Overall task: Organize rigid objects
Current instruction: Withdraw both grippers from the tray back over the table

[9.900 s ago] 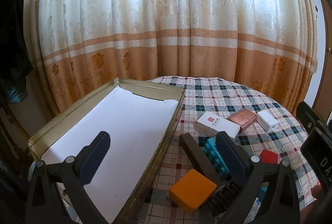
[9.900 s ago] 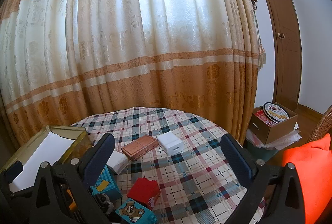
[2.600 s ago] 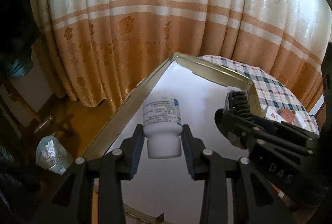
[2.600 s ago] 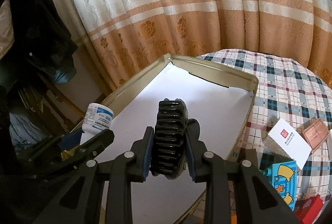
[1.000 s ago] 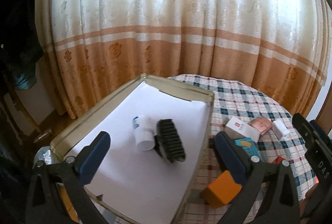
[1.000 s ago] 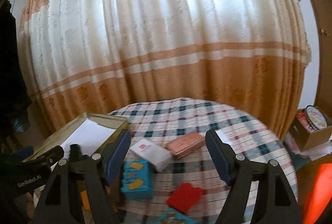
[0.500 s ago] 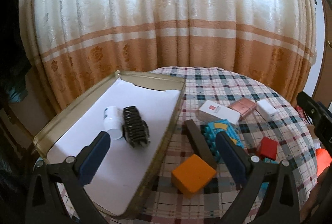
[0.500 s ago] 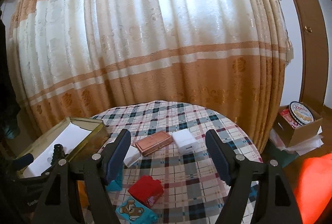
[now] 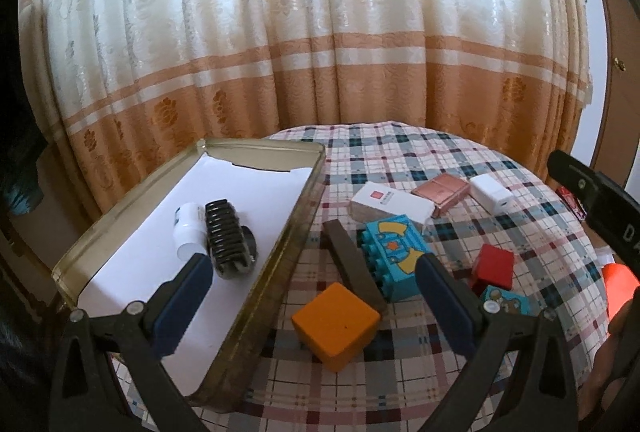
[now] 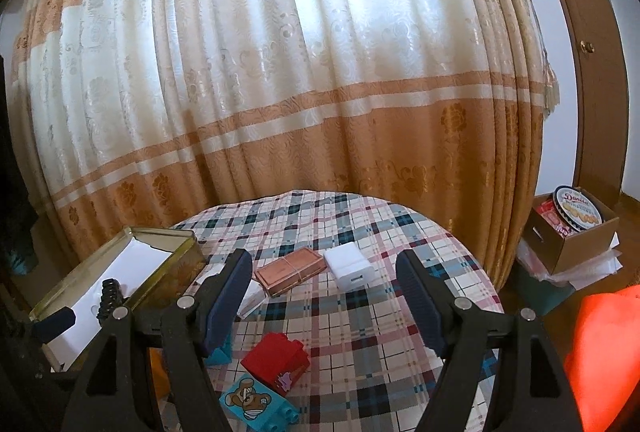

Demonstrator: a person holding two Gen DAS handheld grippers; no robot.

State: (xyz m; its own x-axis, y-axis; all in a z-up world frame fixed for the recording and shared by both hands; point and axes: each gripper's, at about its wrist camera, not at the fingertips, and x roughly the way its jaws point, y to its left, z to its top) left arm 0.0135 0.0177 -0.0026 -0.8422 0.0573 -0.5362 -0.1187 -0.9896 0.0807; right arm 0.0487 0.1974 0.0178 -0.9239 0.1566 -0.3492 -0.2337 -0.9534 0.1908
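A gold tin tray (image 9: 256, 296) lined with white paper sits at the table's left edge; a white pill bottle (image 9: 187, 231) and a black brush (image 9: 226, 238) lie inside it. My left gripper (image 9: 310, 300) is open and empty, above the tray's right rim and an orange block (image 9: 335, 324). Beyond lie a dark bar (image 9: 352, 266), a teal toy brick (image 9: 394, 258), a white box (image 9: 390, 206), a copper case (image 9: 440, 192), a white charger (image 9: 492, 194) and a red block (image 9: 492, 268). My right gripper (image 10: 324, 296) is open and empty above the red block (image 10: 276, 360), the copper case (image 10: 290, 272) and the charger (image 10: 348, 266).
The round table wears a plaid cloth (image 10: 360, 312) and stands against cream and orange curtains (image 9: 320, 52). A small teal bear block (image 10: 258, 406) lies near the front. A cardboard box with a cookie tin (image 10: 576, 228) stands on the floor at right, by a wooden door (image 10: 588, 52).
Both grippers have let go of the bottle and brush, which now lie in the tray, and drew back and swung right toward the loose objects on the cloth.
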